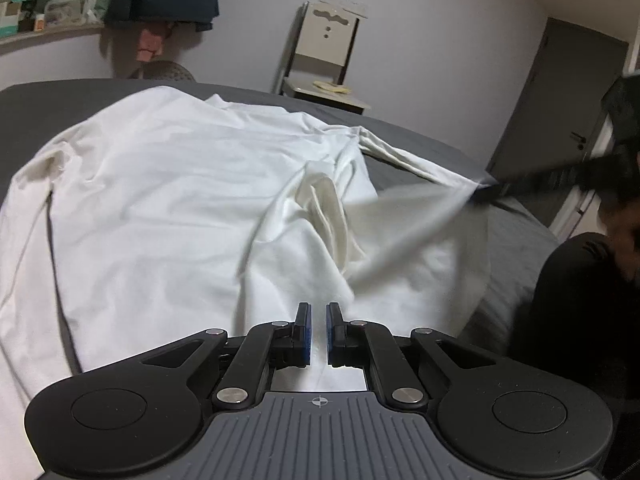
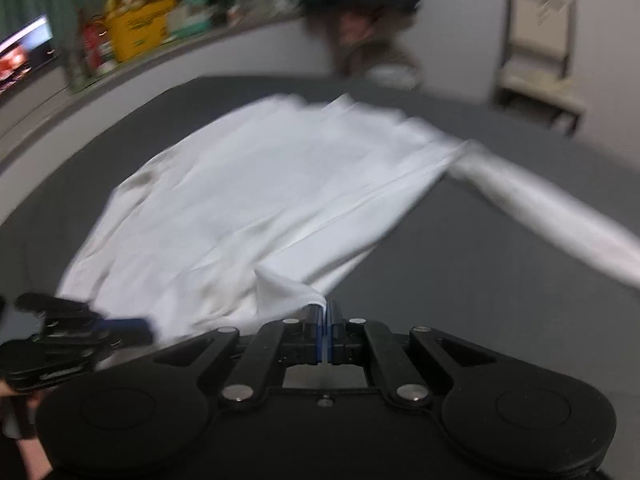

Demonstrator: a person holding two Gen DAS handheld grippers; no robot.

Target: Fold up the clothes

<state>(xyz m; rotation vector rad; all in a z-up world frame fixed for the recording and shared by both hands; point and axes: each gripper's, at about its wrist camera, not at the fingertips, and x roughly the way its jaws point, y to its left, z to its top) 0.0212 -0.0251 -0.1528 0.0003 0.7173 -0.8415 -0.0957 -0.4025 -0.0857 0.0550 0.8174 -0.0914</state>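
A white long-sleeved shirt lies spread on a grey bed. My left gripper sits low over the shirt's near hem, its blue pads a narrow gap apart with white cloth showing between them. My right gripper is shut on a corner of the shirt's hem and holds it lifted. In the left wrist view the right gripper is at the right, pulling the cloth taut. In the right wrist view the left gripper is at the lower left by the hem. One sleeve stretches right.
A pale chair stands against the wall behind the bed. A shelf with boxes and hanging clothes is at the back left. A grey door is at the right. The person's dark-clothed body is at the bed's right edge.
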